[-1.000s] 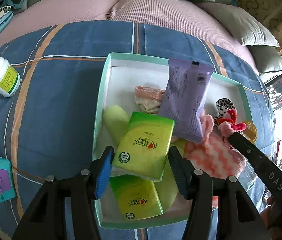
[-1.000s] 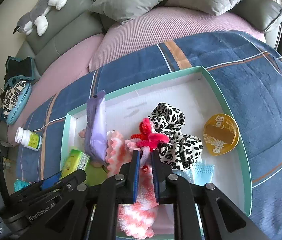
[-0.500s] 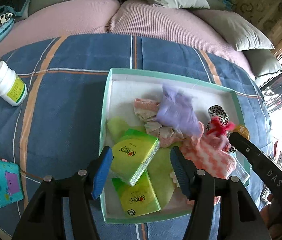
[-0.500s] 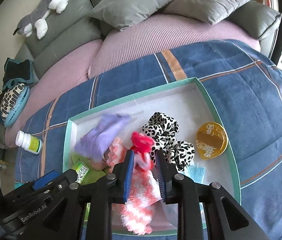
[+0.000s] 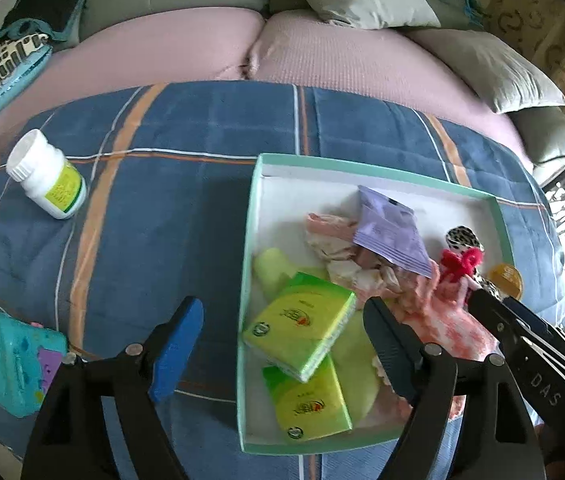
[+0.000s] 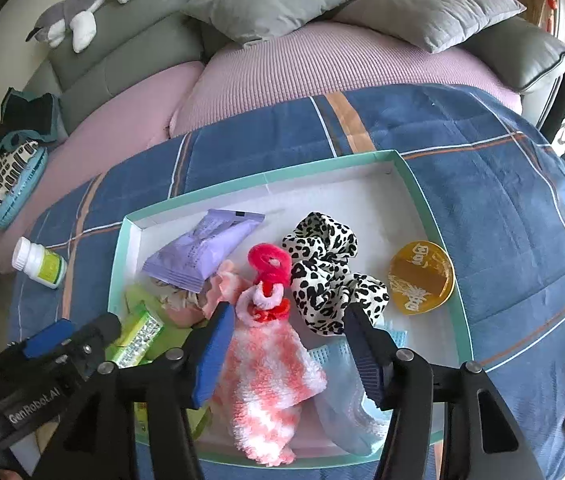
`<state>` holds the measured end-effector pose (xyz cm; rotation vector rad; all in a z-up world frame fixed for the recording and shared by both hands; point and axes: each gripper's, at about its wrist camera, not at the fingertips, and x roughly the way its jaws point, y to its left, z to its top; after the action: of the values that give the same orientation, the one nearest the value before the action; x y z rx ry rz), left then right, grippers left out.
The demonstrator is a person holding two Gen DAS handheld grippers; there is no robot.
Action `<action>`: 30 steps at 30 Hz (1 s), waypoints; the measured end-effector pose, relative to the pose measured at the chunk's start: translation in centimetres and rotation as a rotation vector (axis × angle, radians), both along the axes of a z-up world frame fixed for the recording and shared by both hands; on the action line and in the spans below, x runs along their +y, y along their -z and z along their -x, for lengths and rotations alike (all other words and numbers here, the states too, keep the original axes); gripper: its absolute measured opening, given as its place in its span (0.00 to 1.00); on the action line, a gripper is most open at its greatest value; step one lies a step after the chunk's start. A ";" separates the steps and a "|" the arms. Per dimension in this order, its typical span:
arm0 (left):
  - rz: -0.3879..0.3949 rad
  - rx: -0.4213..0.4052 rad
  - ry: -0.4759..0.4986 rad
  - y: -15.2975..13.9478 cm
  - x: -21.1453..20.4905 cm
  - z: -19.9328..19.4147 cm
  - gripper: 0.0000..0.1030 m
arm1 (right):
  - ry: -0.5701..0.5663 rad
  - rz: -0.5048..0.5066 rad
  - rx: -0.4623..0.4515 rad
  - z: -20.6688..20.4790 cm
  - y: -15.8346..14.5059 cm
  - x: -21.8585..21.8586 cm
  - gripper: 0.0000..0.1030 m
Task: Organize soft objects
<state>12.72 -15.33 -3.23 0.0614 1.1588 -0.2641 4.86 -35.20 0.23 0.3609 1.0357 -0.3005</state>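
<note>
As its jaws open, the pink-and-white fluffy cloth [image 6: 270,376] lies crumpled.

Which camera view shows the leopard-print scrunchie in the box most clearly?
The right wrist view: the leopard-print scrunchie lies unobstructed in the middle of the box. The left wrist view shows only a small part behind the red scrunchie.

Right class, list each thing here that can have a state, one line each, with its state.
Left claw: opening, empty, over the top green tissue pack.
Right claw: opening, pads clear of the pink striped cloth.
Top green tissue pack: tilted on another pack.
Purple packet: sealed, lying on the pile.
White bottle: capped, on its side.
Box: open-topped.
</note>
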 end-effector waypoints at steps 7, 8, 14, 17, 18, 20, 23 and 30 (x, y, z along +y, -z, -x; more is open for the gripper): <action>-0.041 -0.006 -0.049 0.4 0.9 -0.5 0.86 | -0.006 0.029 0.019 -0.1 0.3 0.1 0.79; -0.041 -0.006 -0.053 0.4 1.0 -0.5 0.86 | -0.008 0.031 0.020 -0.1 0.4 0.1 0.83; -0.054 -0.009 -0.065 0.6 1.4 -0.6 0.86 | -0.019 0.053 0.020 -0.2 0.4 0.4 1.00; -0.063 -0.016 -0.070 0.6 1.5 -0.6 0.86 | -0.025 0.067 0.018 -0.3 0.3 0.5 1.00; -0.068 -0.020 -0.073 0.6 1.6 -0.7 0.86 | -0.023 0.071 0.019 -0.3 0.3 0.5 1.00; -0.066 -0.021 -0.078 0.7 1.9 -0.8 0.86 | -0.021 0.075 0.020 -0.2 0.3 0.5 1.00; -0.061 -0.027 -0.095 0.6 2.4 -0.9 0.86 | -0.017 0.073 0.027 -0.2 0.4 0.4 1.00; -0.044 -0.084 -0.100 -0.4 3.2 0.1 0.97 | -0.042 0.073 0.018 0.5 0.0 1.4 1.00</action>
<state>12.65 -12.11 -2.79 0.0530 1.0811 -0.1459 4.32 -33.78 0.25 0.2713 1.0453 -0.3036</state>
